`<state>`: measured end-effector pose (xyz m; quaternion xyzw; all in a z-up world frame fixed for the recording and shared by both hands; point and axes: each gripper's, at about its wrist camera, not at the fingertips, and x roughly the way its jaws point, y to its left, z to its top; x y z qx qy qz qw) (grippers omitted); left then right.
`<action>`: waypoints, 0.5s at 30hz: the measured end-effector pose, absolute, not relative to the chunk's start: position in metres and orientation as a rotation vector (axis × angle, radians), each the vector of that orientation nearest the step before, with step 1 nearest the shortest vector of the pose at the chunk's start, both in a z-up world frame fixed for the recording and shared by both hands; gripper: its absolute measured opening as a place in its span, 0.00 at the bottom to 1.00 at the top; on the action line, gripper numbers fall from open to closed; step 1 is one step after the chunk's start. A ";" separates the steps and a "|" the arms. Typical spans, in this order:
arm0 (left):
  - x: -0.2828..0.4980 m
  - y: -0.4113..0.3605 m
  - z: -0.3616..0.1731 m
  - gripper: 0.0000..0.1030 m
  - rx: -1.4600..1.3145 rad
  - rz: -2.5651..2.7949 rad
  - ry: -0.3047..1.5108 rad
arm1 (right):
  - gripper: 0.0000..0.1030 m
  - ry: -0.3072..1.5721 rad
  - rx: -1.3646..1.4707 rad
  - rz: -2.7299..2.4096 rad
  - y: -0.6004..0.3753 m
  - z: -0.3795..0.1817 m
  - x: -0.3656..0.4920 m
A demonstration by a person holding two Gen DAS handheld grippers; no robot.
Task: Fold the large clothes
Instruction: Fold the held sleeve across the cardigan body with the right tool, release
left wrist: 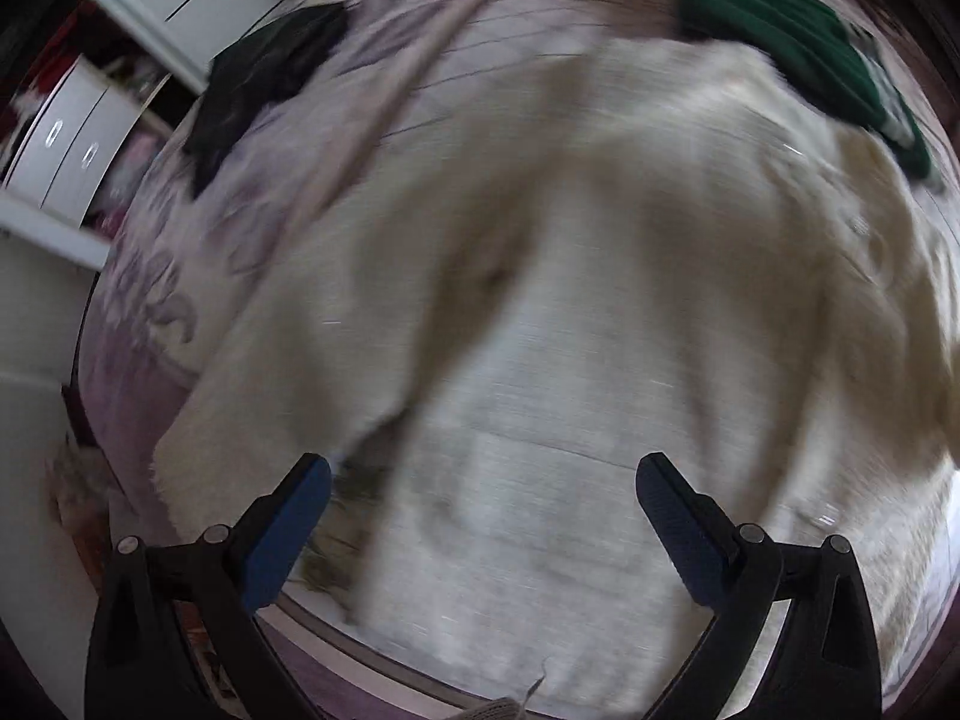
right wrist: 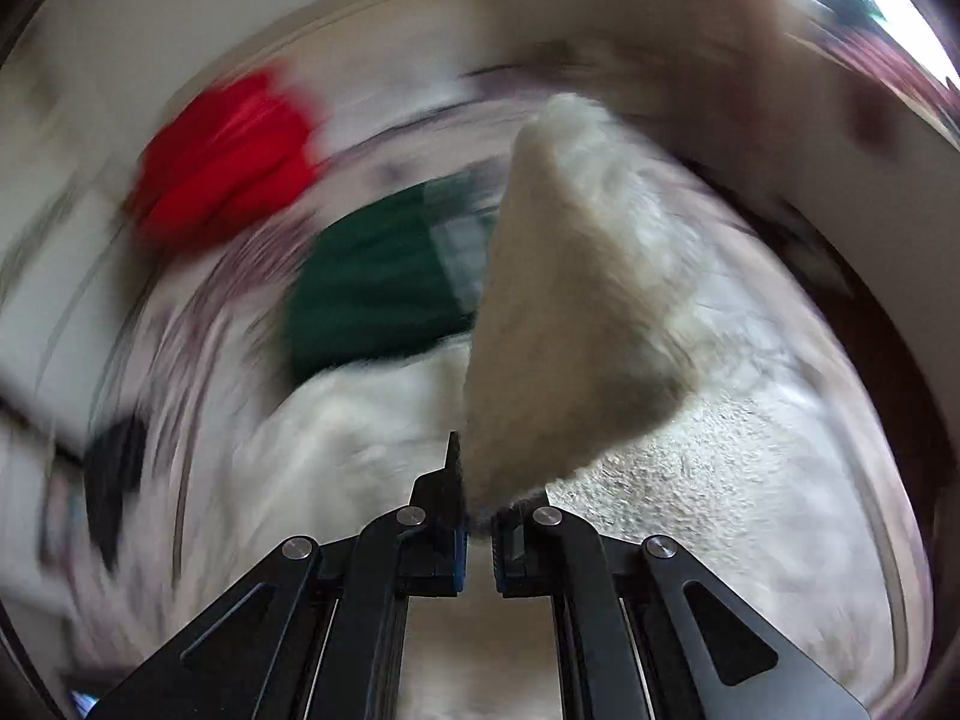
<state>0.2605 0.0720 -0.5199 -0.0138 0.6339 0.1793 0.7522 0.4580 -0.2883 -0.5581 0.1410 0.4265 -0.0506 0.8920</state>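
A large cream fleece garment [left wrist: 600, 276] lies spread over the patterned bedspread [left wrist: 156, 276]. My left gripper [left wrist: 483, 480] is open and empty, hovering over the garment's near part with its blue pads [left wrist: 288, 534] wide apart. My right gripper [right wrist: 477, 480] is shut on a fold of the cream garment [right wrist: 570, 312], which rises in a lifted flap in front of the camera. The rest of the garment [right wrist: 720, 480] lies below it. Both views are blurred by motion.
A dark green garment [left wrist: 780, 36] lies at the bed's far right and shows in the right wrist view [right wrist: 366, 288]. A black garment [left wrist: 264, 78] lies at the far left. A red item [right wrist: 228, 156] is beyond. White drawers [left wrist: 66, 144] stand left of the bed.
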 end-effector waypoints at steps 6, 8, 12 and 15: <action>0.249 0.132 -0.541 1.00 -0.066 0.449 1.426 | 0.06 1.073 -0.052 0.215 -0.089 -0.629 0.506; 0.245 0.142 -0.543 1.00 -0.081 0.455 1.434 | 0.09 1.255 -0.118 0.282 -0.047 -0.673 0.516; 0.240 0.144 -0.535 1.00 -0.088 0.435 1.426 | 0.41 1.452 0.096 0.344 -0.056 -0.701 0.504; 0.242 0.135 -0.529 1.00 -0.074 0.409 1.421 | 0.51 1.408 0.325 0.233 -0.114 -0.672 0.477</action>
